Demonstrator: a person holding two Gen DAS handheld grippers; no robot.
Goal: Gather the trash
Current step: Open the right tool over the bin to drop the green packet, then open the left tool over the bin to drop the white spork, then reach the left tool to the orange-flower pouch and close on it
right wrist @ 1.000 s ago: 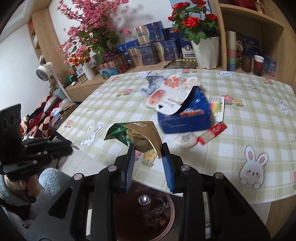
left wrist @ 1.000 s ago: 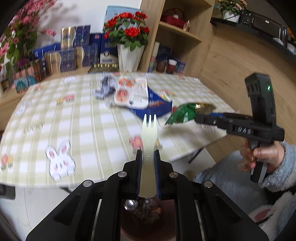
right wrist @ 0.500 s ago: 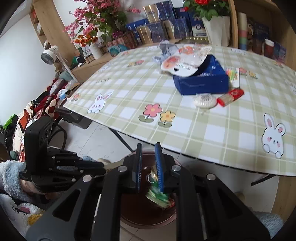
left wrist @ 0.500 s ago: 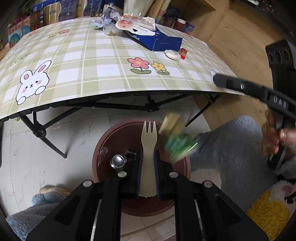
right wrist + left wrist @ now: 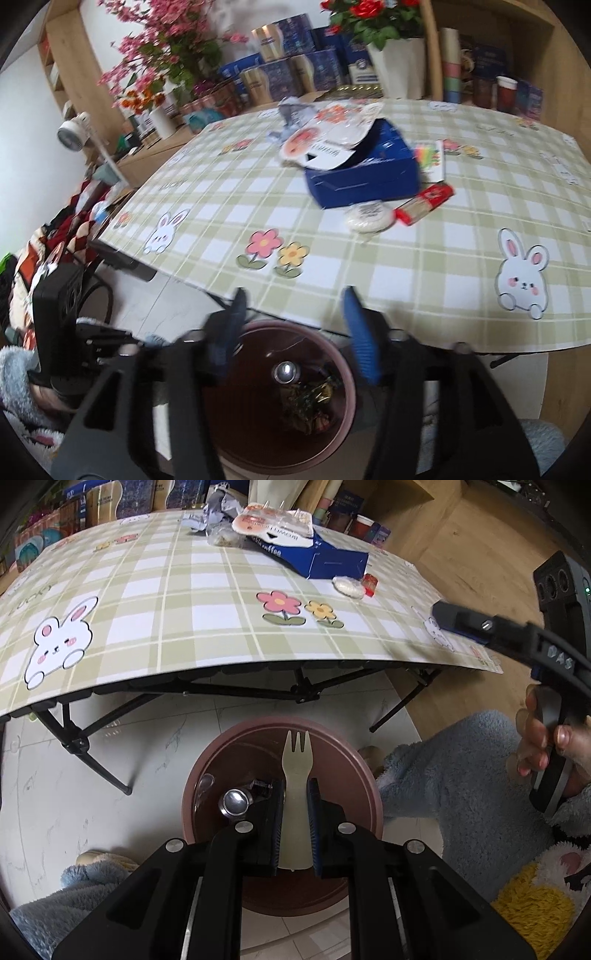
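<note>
Cream plastic fork clamped between left gripper fingers; right gripper fingers just spread, empty, above brown bin.

The desk wears a pale green and white check cloth printed with white rabbits with pink ears and with pink and yellow flowers, and on it lie a deep blue box, a white round packet and a red wrapper. Below the desk's edge stands a reddish-brown bin (dark inside) on a white marbled floor. The fork is cream, held between blue pads of the black left gripper; the person's sleeve is fluffy grey-blue.
</note>
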